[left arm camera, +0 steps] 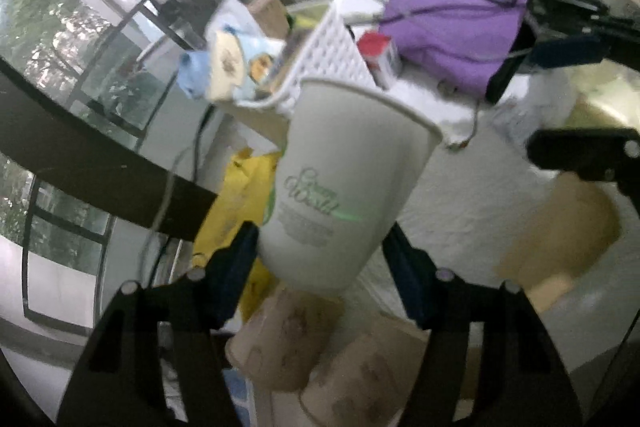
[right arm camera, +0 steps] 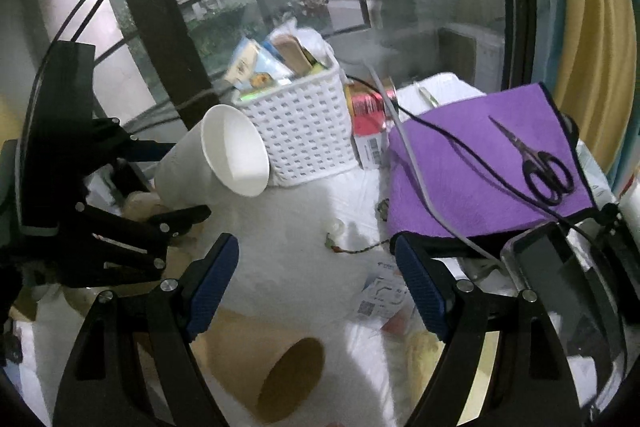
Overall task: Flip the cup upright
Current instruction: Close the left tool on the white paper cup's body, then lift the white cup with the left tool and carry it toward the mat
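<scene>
My left gripper (left arm camera: pixel 320 255) is shut on the base of a white paper cup (left arm camera: pixel 344 183) with green lettering, held in the air and tilted, its mouth pointing away and to the right. In the right wrist view the same cup (right arm camera: pixel 224 159) hangs above the white cloth with its open mouth facing the camera, and the left gripper (right arm camera: pixel 176 183) holds it from the left. My right gripper (right arm camera: pixel 316 279) is open and empty, low over the cloth. A brown paper cup (right arm camera: pixel 268 367) lies on its side just below it; it also shows in the left wrist view (left arm camera: pixel 560 235).
A white lattice basket (right arm camera: pixel 304 135) full of packets stands behind the cup. A purple cloth (right arm camera: pixel 480 163) with black scissors (right arm camera: pixel 540 167) and cables lies at the right. A red box (right arm camera: pixel 366 123) stands between them. Two more brown cups (left arm camera: pixel 288 339) lie below the left gripper.
</scene>
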`<state>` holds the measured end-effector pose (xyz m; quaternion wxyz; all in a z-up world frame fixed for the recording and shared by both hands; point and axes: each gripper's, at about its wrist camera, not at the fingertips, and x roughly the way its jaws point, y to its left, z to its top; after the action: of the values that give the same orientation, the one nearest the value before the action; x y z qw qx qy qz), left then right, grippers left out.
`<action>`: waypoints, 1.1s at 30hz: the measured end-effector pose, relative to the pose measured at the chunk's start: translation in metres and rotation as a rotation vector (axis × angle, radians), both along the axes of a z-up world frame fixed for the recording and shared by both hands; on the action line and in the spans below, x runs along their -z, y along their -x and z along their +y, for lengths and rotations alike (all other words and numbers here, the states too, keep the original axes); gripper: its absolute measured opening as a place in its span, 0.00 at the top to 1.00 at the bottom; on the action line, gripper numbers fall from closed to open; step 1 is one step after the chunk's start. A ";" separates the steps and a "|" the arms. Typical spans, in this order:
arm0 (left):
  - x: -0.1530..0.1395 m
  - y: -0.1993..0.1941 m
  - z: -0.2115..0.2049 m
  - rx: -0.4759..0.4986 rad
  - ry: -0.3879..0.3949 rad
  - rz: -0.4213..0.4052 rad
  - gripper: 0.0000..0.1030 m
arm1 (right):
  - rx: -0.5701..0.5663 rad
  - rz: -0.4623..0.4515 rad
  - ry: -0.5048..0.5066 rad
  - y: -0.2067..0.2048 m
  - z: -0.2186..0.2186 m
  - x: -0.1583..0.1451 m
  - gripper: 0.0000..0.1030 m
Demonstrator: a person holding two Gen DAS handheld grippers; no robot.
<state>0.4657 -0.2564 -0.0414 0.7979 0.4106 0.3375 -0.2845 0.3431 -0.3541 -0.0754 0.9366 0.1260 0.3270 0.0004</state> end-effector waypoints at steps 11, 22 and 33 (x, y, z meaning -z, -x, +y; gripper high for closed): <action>-0.062 0.079 0.030 -0.045 0.102 -0.083 0.37 | -0.054 -0.098 -0.003 0.064 0.023 -0.044 0.19; -0.082 0.175 0.079 -0.131 0.219 -0.129 0.37 | -0.153 -0.140 0.027 0.135 0.066 -0.068 0.19; -0.059 0.260 0.158 -0.325 0.485 -0.092 0.37 | -0.304 -0.120 0.018 0.195 0.123 -0.065 0.19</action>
<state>0.2057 -0.0983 0.0172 0.9223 0.1609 0.2844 -0.2063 0.1479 -0.2311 -0.0106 0.9447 0.0664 0.2858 0.1467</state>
